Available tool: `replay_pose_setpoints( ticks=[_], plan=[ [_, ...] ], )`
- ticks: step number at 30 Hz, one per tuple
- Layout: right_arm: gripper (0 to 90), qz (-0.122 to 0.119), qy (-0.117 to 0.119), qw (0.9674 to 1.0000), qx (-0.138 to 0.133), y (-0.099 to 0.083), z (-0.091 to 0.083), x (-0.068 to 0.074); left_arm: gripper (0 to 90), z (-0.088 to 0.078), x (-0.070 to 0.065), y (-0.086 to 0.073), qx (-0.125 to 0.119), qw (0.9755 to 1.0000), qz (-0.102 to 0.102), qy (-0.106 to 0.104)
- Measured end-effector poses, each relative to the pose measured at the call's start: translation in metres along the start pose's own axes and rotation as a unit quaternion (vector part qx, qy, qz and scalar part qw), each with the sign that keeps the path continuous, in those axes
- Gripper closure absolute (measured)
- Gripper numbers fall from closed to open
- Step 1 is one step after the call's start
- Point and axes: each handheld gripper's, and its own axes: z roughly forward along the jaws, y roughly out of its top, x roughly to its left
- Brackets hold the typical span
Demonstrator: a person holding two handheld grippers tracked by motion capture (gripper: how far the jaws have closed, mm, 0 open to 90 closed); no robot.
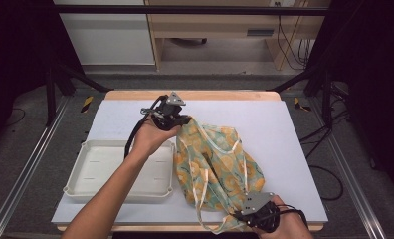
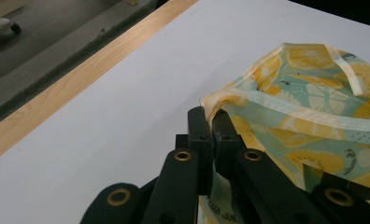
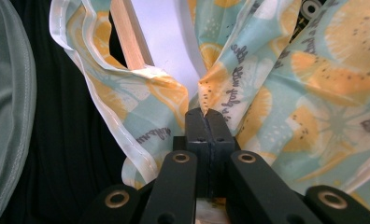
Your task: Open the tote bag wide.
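1. The desk [image 1: 284,129] is covered by a pale sheet, with a wooden edge showing along its far and near sides.
2. A lemon-print cloth [image 1: 212,167], teal and yellow with a cream hem, lies crumpled on the desk right of centre, stretching from the middle toward the near edge; its lower end hangs over that edge.
3. A white tray [image 1: 85,172] sits on the left part of the desk, just beside the cloth.
4. The left tool [image 1: 177,121] is held above the middle of the desk, at the far corner of the cloth. In the left gripper view its jaws are clenched on the hemmed edge of the cloth [image 2: 314,93].
5. The right tool [image 1: 242,215] is at the near edge of the desk, at the cloth's lower end. In the right gripper view its jaws are pressed together with a pinch of the cloth [image 3: 276,84] between them.
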Motion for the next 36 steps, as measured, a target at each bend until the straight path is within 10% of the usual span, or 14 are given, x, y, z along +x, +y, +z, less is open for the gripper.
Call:
replay_pose_setpoints(
  ticks=[28,36],
  plan=[
    [90.0,0.012,-0.005,0.9999,0.001,0.000,0.001,-0.002,88.1,-0.002,-0.005,-0.011,0.017,0.9998,0.003,-0.009],
    [69.1,0.020,-0.034,0.9981,-0.046,0.006,-0.017,-0.009,85.3,-0.009,-0.024,-0.031,0.034,0.9987,0.032,-0.019]
  ],
)
